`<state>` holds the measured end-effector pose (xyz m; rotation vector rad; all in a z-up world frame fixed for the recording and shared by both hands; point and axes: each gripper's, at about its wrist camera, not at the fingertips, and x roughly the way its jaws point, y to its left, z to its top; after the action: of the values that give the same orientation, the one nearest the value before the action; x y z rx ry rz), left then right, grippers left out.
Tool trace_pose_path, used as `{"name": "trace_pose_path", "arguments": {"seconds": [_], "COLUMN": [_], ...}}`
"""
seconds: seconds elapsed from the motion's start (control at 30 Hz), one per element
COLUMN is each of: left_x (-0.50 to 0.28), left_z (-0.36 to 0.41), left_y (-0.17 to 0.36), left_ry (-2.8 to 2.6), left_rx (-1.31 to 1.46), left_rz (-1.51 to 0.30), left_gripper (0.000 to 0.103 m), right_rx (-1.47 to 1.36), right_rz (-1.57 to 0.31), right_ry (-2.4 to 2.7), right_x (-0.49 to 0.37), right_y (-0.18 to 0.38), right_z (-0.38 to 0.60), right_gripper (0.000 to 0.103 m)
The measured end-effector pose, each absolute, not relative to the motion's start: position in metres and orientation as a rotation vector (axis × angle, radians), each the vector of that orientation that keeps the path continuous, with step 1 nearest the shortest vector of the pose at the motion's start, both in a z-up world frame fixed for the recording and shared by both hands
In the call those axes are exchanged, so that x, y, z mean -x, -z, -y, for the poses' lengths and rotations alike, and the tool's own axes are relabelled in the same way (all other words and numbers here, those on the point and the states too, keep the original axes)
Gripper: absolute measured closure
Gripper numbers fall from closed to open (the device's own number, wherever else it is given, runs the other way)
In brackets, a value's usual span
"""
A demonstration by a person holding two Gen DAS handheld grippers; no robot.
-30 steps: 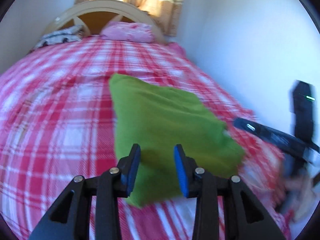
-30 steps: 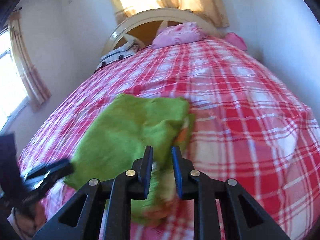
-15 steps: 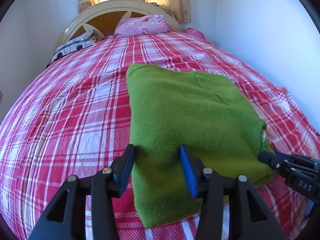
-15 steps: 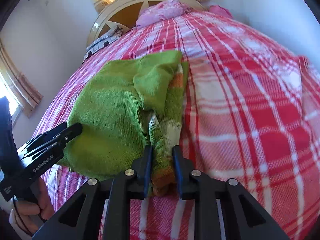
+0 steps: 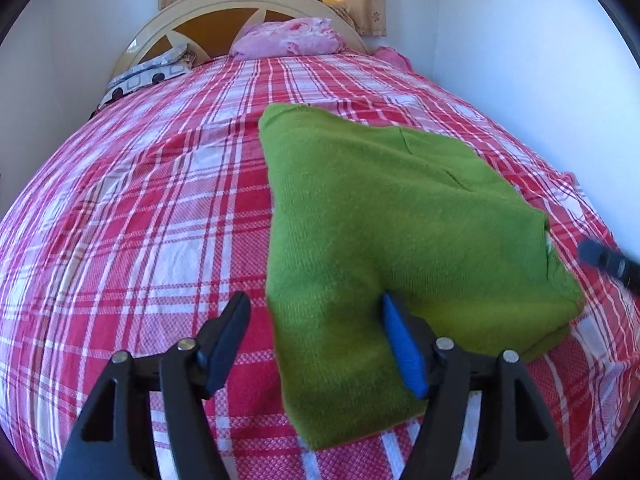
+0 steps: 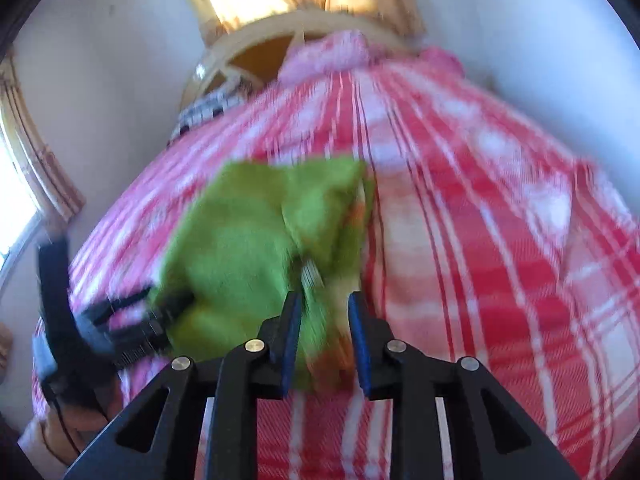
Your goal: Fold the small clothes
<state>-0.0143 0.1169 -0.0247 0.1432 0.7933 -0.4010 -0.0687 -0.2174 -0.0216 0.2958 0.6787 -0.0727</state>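
Note:
A folded green knit garment (image 5: 392, 240) lies on the red plaid bed cover (image 5: 132, 216). My left gripper (image 5: 316, 340) is open wide, its jaws straddling the garment's near left corner, and grips nothing. In the blurred right wrist view the same green garment (image 6: 248, 248) shows an orange and white layer at its right edge. My right gripper (image 6: 322, 336) stands open over that near edge, with cloth between the jaws but not pinched. The right gripper's tip (image 5: 608, 264) shows at the right edge of the left wrist view. The left gripper (image 6: 136, 320) shows in the right wrist view.
A pink pillow (image 5: 288, 38) and a patterned pillow (image 5: 148, 78) lie by the cream headboard (image 5: 240, 4). White walls close in on the bed's right side. Curtains hang over the window behind the headboard.
Both grippers have opened: the left jaws spread wide, and the right let go of the garment's edge and pulled back. The garment now lies flat on the bed.

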Motion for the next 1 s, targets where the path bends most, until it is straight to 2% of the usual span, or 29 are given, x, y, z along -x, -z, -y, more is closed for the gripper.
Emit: {"name": "trace_pose_path", "arguments": {"seconds": [0.13, 0.27, 0.47, 0.67, 0.93, 1.0], "left_x": [0.017, 0.016, 0.009, -0.030, -0.080, -0.078], "left_z": [-0.117, -0.127, -0.140, -0.117, -0.096, -0.097], "left_y": [0.026, 0.026, 0.005, -0.021, 0.012, 0.020], "left_ry": [0.406, 0.453, 0.480, 0.459, 0.397, 0.387], "left_rx": [-0.156, -0.112, -0.043, -0.027, 0.032, 0.024], "left_rz": [-0.784, -0.814, -0.820, -0.768, -0.878, -0.875], "left_gripper": [0.032, 0.031, 0.031, 0.031, 0.031, 0.023], "right_rx": [-0.231, -0.191, -0.170, -0.223, -0.195, -0.201], "right_rz": [-0.679, -0.752, -0.791, -0.736, -0.747, -0.794], "right_ry": [0.048, 0.058, 0.098, 0.075, 0.087, 0.030], "right_x": [0.033, 0.003, 0.014, 0.003, -0.076, -0.094], "right_y": [0.014, 0.035, 0.053, 0.018, 0.017, 0.027], "right_z": [0.201, 0.199, 0.216, 0.228, 0.242, 0.243], "right_gripper": [0.078, 0.078, 0.078, 0.078, 0.078, 0.079]}}
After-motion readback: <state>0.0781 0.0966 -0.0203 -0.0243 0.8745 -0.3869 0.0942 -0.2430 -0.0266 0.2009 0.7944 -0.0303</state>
